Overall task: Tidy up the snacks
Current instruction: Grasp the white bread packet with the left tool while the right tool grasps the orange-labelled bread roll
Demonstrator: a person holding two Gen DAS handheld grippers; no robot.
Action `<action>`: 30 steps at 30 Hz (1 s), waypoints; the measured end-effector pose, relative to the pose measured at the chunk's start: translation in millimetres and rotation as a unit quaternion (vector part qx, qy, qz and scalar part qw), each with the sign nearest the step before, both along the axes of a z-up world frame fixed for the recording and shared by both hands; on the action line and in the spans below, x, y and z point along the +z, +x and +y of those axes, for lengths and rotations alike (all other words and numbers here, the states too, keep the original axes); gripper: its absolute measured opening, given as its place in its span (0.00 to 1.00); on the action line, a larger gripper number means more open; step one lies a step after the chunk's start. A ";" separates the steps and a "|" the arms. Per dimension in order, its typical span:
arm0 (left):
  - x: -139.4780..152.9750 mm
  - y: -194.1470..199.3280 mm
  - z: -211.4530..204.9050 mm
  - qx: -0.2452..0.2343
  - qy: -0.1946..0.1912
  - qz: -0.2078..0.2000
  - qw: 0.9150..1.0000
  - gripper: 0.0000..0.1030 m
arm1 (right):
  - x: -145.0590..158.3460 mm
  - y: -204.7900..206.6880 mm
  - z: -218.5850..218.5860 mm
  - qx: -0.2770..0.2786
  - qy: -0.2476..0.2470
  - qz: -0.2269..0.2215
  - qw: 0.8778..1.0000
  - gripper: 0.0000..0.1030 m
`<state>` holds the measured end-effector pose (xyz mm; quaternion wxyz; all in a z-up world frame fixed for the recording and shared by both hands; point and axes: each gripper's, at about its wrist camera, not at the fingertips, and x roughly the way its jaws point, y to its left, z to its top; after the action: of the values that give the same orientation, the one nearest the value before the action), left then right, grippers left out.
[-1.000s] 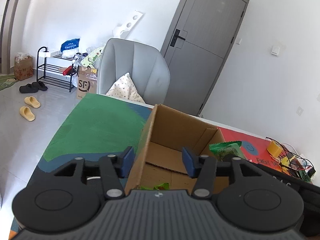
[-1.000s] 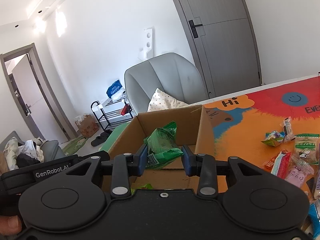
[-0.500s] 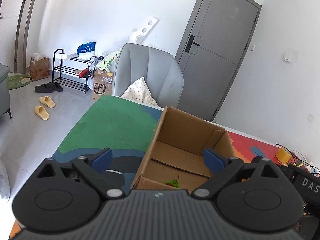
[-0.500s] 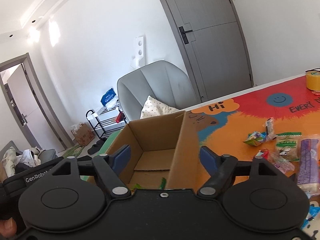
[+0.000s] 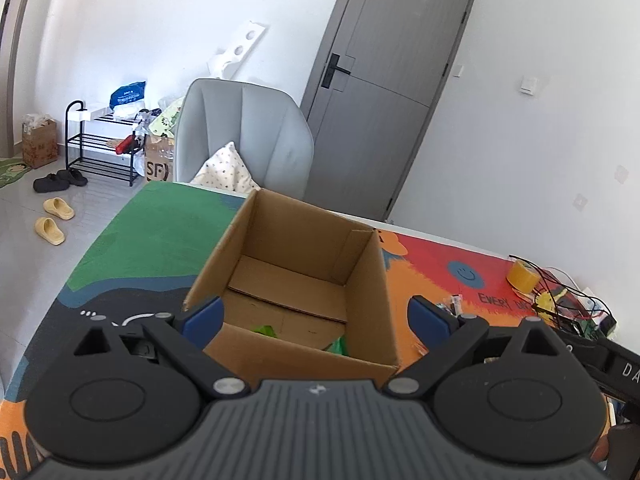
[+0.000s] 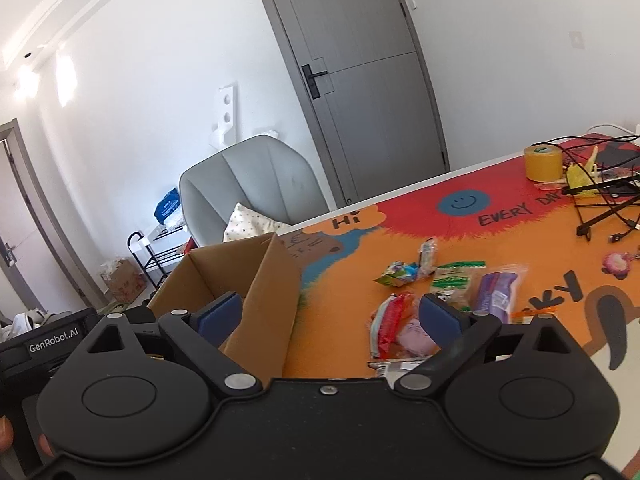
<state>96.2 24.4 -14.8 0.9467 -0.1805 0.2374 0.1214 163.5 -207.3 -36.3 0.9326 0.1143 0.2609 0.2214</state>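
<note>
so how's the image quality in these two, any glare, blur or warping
Left wrist view: sharp, evenly daylit, fisheye bends the door frame and darkens the corners. Right wrist view: bright blown-out glare patches on the wall at upper left, the door leans hard, and the snack packets look slightly soft.

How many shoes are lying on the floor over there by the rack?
4: two yellow slippers side by side on the floor tiles, and two black shoes beside the black rack. More may be hidden past the picture's edge.
</note>
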 end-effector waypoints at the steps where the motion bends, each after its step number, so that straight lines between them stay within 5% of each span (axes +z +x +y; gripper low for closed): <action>1: 0.4 0.2 -4.5 -0.004 0.002 0.000 1.000 0.95 | 0.1 -0.5 -5.5 -0.004 0.002 0.000 1.000 0.94; 13: -3.4 9.1 -76.5 -0.114 0.024 0.007 0.993 0.95 | -13.8 -5.2 -64.9 -0.059 -0.011 0.012 0.998 0.94; 30: -29.4 39.5 -142.0 -0.169 0.037 0.037 0.984 0.92 | -48.2 2.6 -119.2 -0.091 -0.008 0.043 0.995 0.85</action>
<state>135.7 -117.7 -44.2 0.9502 -0.0979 0.2949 -0.0249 166.1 -326.5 -84.6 0.9376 0.1392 0.2915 0.1287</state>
